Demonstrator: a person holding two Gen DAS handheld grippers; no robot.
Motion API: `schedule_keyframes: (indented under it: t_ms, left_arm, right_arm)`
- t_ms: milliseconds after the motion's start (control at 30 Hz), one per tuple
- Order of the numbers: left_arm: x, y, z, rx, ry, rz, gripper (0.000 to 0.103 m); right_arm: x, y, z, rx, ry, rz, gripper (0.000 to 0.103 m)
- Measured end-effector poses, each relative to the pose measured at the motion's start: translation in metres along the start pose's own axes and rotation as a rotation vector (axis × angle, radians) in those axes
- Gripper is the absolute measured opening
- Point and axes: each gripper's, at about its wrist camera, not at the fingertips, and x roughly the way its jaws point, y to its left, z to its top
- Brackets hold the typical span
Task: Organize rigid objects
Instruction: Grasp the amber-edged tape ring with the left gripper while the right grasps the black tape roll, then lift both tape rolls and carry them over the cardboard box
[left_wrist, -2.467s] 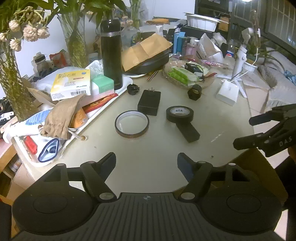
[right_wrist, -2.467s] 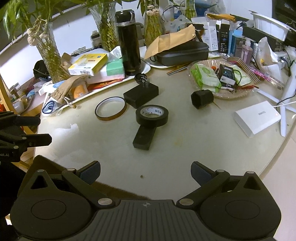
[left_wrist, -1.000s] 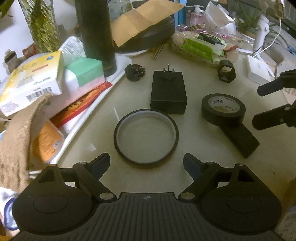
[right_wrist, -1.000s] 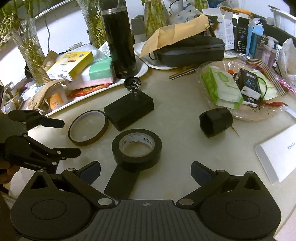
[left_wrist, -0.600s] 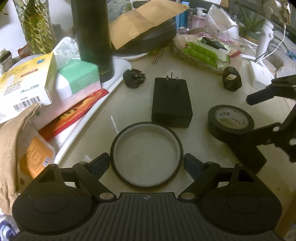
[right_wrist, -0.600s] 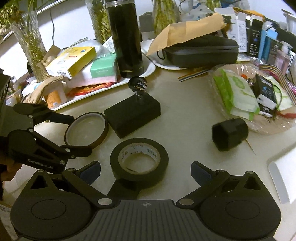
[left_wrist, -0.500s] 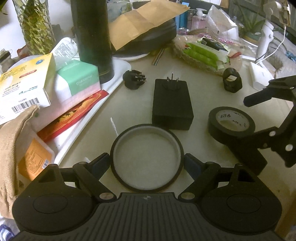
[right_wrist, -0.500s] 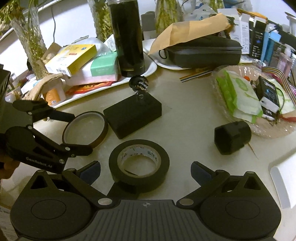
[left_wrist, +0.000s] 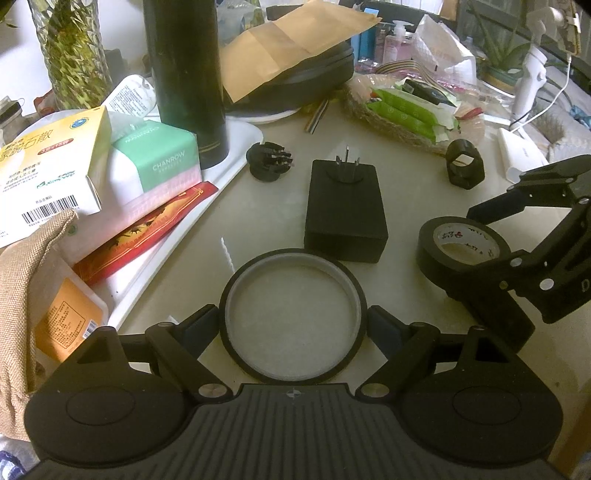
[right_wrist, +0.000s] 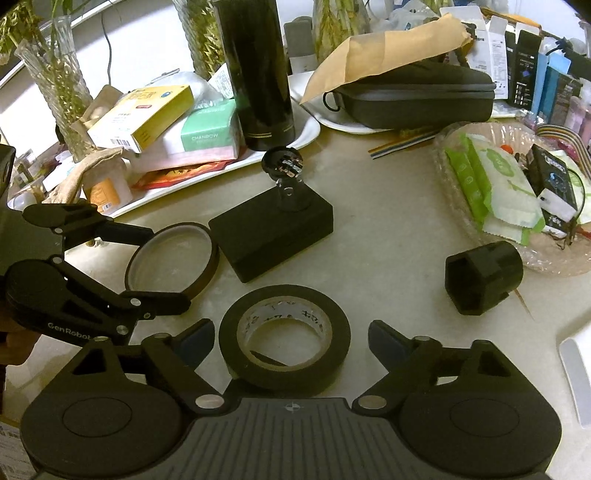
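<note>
On the bench (left_wrist: 258, 206), the thin tape ring (left_wrist: 293, 315) lies flat between the wide jaws of the left gripper (left_wrist: 293, 326), its rim right at the pads; the right gripper (right_wrist: 291, 338) is closing around the black tape roll (right_wrist: 284, 336), pads not yet touching; the black charger (left_wrist: 345, 210) sits just beyond.

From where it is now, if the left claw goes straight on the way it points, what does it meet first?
Most likely the thin tape ring, which lies flat between the open fingers of the left claw. Past the ring comes the black power adapter, though depth is hard to judge.
</note>
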Motion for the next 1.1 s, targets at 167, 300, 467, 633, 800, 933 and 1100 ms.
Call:
schedule_keyframes:
  t_ms: [167, 300, 467, 633, 800, 933, 1100]
  left_arm:
    - [-0.001, 0.000, -0.001, -0.002, -0.007, 0.001, 0.087]
    - [-0.001, 0.000, -0.002, 0.000, -0.012, 0.001, 0.087]
    - [-0.003, -0.001, -0.003, -0.003, -0.024, 0.000, 0.086]
    - [-0.005, 0.000, -0.002, -0.013, -0.030, 0.000, 0.086]
    - [-0.006, -0.002, -0.001, -0.012, -0.030, -0.010, 0.086]
    - [-0.008, -0.004, 0.000, -0.016, -0.032, -0.014, 0.086]
    - [-0.011, -0.005, 0.000, -0.029, -0.036, -0.016, 0.086]
  right_arm:
    - [0.000, 0.000, 0.000, 0.002, 0.003, 0.002, 0.086]
    - [0.002, -0.001, -0.002, 0.005, 0.009, 0.022, 0.077]
    - [0.000, 0.004, -0.003, -0.017, 0.005, 0.021, 0.075]
    - [-0.003, 0.003, -0.002, -0.012, -0.013, 0.025, 0.075]
    - [-0.005, 0.002, -0.002, -0.005, -0.013, 0.020, 0.075]
    - [-0.006, 0.003, -0.002, -0.014, -0.020, 0.016, 0.075]
    - [-0.012, 0.005, -0.002, -0.012, -0.038, 0.015, 0.075]
